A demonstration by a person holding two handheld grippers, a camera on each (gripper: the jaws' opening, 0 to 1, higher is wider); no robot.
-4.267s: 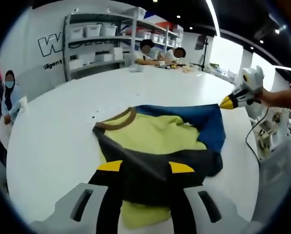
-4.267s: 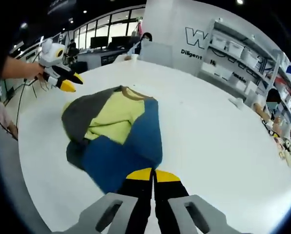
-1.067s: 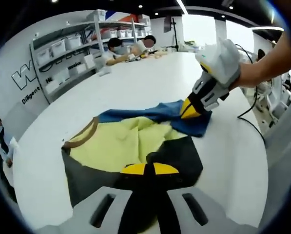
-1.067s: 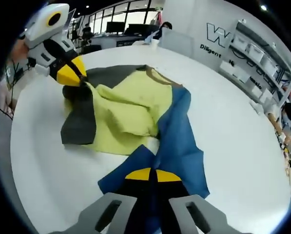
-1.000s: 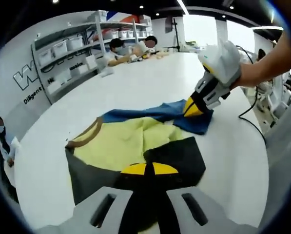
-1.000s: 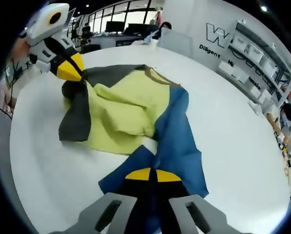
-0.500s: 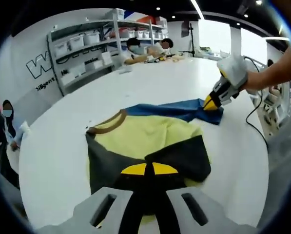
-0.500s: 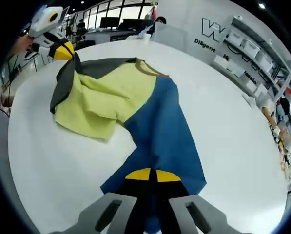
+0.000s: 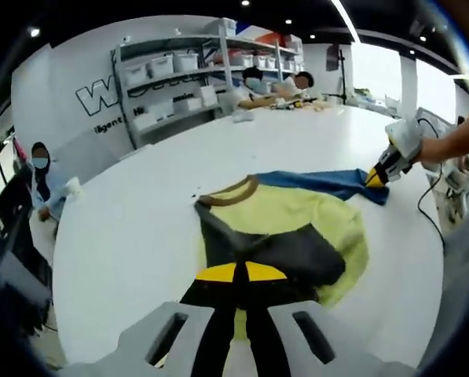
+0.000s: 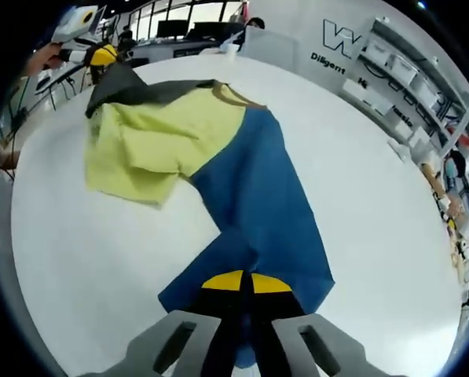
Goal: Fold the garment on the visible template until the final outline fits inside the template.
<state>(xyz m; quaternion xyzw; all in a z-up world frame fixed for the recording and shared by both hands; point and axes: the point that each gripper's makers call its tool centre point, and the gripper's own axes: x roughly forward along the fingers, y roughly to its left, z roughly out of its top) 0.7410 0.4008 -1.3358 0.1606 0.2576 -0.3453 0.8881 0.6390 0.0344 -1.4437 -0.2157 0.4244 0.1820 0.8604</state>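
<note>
Two hand-held grippers, left (image 9: 236,272) and right (image 10: 241,282), each clench the garment (image 10: 218,157) stretched over the white worktop (image 10: 360,181).

Both grippers' fingers (image 9: 232,272) (image 10: 240,282) pinched closed, arms spread

The garment (image 9: 285,228) lies on the round table (image 9: 124,251), stretched between the two grippers. The left gripper (image 9: 234,272) is at one end of the garment, closed on its edge. The right gripper (image 10: 244,283) is at the opposite end, also closed on the cloth. Behind the table, beyond the garment, stand shelves (image 9: 179,78), and people sit at the table's far side.
</note>
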